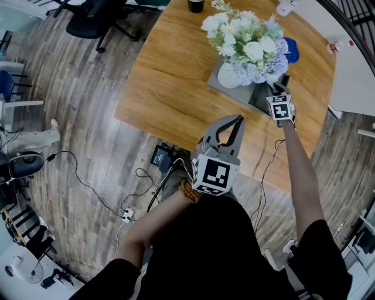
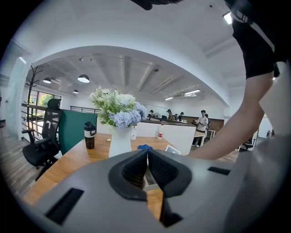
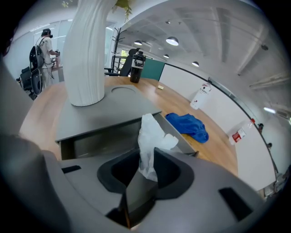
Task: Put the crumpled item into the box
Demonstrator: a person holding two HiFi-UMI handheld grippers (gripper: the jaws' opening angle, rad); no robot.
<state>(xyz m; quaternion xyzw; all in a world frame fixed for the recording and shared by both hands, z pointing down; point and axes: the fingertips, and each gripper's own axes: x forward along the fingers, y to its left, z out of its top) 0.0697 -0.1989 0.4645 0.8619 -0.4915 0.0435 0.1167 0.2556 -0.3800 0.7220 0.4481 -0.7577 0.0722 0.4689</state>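
A white crumpled tissue (image 3: 149, 139) stands up between the jaws of my right gripper (image 3: 146, 157), which is shut on it. The tissue hangs just above the open grey box (image 3: 109, 136), a drawer-like tray that sticks out from under a grey top. In the head view my right gripper (image 1: 280, 87) reaches over that box (image 1: 261, 98) beside the vase. My left gripper (image 1: 236, 120) is shut and holds nothing. It hovers over the table's near edge, well short of the box. In its own view the left gripper (image 2: 148, 154) has its jaw tips touching.
A white vase of flowers (image 1: 246, 44) stands on the box's grey top (image 3: 97, 113). A blue cloth (image 3: 188, 126) lies on the wooden table (image 1: 176, 76) behind the box. A black tumbler (image 2: 89, 135) is at the far side. Cables (image 1: 161, 161) and an office chair (image 1: 94, 17) are on the floor.
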